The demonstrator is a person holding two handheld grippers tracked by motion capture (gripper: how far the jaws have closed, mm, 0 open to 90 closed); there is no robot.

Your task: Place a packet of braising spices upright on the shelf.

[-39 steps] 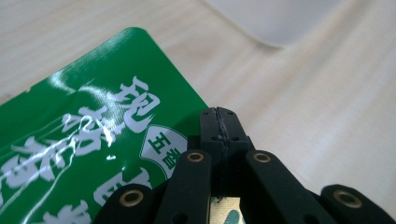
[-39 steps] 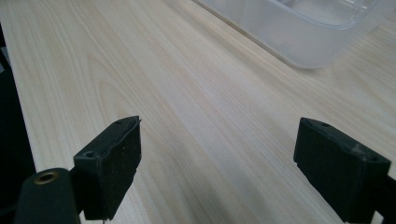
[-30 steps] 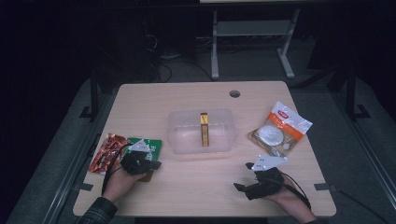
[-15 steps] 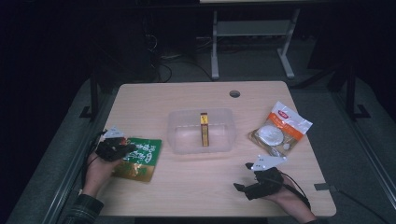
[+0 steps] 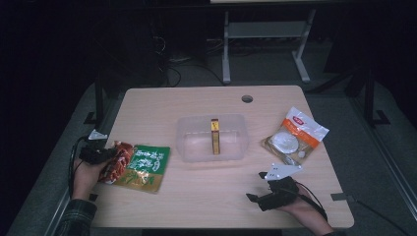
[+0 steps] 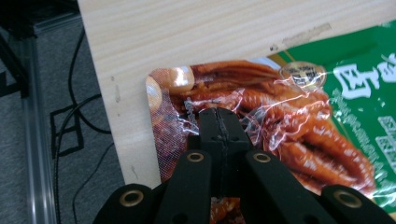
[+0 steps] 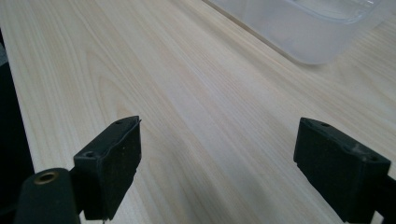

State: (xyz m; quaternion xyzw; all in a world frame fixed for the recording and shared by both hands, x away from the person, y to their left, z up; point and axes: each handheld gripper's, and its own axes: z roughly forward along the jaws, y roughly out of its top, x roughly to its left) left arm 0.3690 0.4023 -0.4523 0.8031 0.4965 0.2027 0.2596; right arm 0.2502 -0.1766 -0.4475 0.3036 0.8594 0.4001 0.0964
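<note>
Red and glossy, the snack packet lies at the tabletop's left edge, overlapping a green packet, and your left gripper has its jaws pinched tight on the red packet's edge. Toward the middle stands a clear plastic tub with a yellow box upright inside. Your right gripper rests near the front edge, jaws wide apart and holding nothing.

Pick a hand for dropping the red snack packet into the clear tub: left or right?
Left, probably. The left gripper has its jaws shut on the red snack packet at the table's left edge. The right gripper rests open over bare table near the clear tub.
</note>
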